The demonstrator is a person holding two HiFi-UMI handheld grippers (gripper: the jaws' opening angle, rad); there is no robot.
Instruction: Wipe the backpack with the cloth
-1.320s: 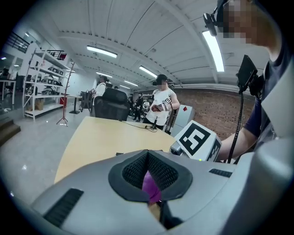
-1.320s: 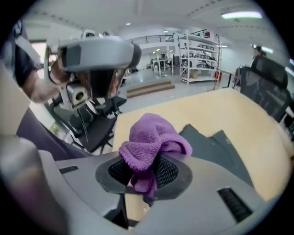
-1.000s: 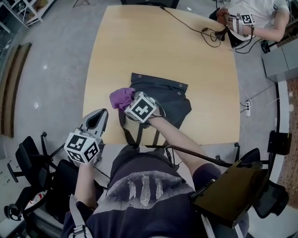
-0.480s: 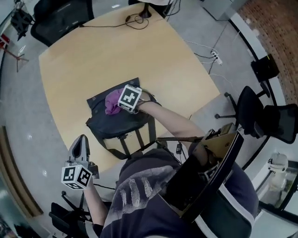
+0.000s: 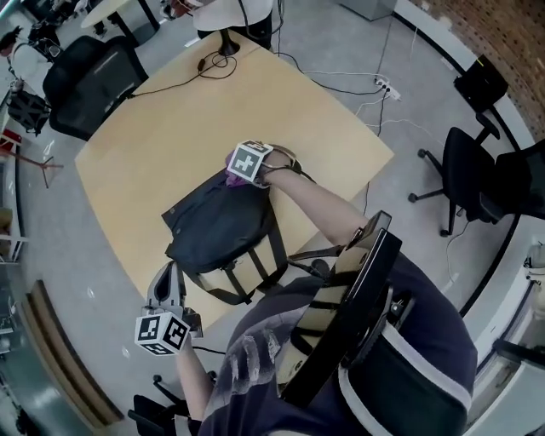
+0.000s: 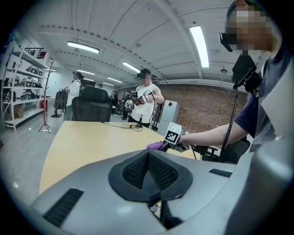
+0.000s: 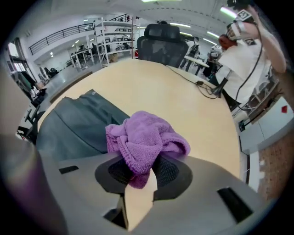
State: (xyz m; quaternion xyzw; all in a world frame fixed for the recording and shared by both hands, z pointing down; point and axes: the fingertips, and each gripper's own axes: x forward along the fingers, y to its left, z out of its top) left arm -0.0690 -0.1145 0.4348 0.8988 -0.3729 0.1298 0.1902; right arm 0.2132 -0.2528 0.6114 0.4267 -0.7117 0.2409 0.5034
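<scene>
The dark grey backpack (image 5: pixel 220 232) lies flat on the wooden table (image 5: pixel 162 145), its straps hanging over the near edge. My right gripper (image 5: pixel 239 174) is at the backpack's far right corner, shut on a bunched purple cloth (image 7: pixel 144 137). In the right gripper view the backpack (image 7: pixel 76 124) lies to the left of the cloth and bare table lies beyond it. My left gripper (image 5: pixel 169 271) hangs off the table's near edge, away from the backpack. Its pads (image 6: pixel 138 170) are together with nothing between them. From there I see the cloth (image 6: pixel 156 146) across the table.
A black cable (image 5: pixel 204 64) trails over the table's far side, where a person (image 5: pixel 234 13) stands. A black office chair (image 5: pixel 89 72) stands at the far left. More chairs (image 5: pixel 477 170) stand on the right. Shelving (image 6: pixel 23 98) lines the left wall.
The right gripper has carried the cloth across the backpack's top to its far right corner. The head view has swung round. The left gripper stays off the table's near edge.
</scene>
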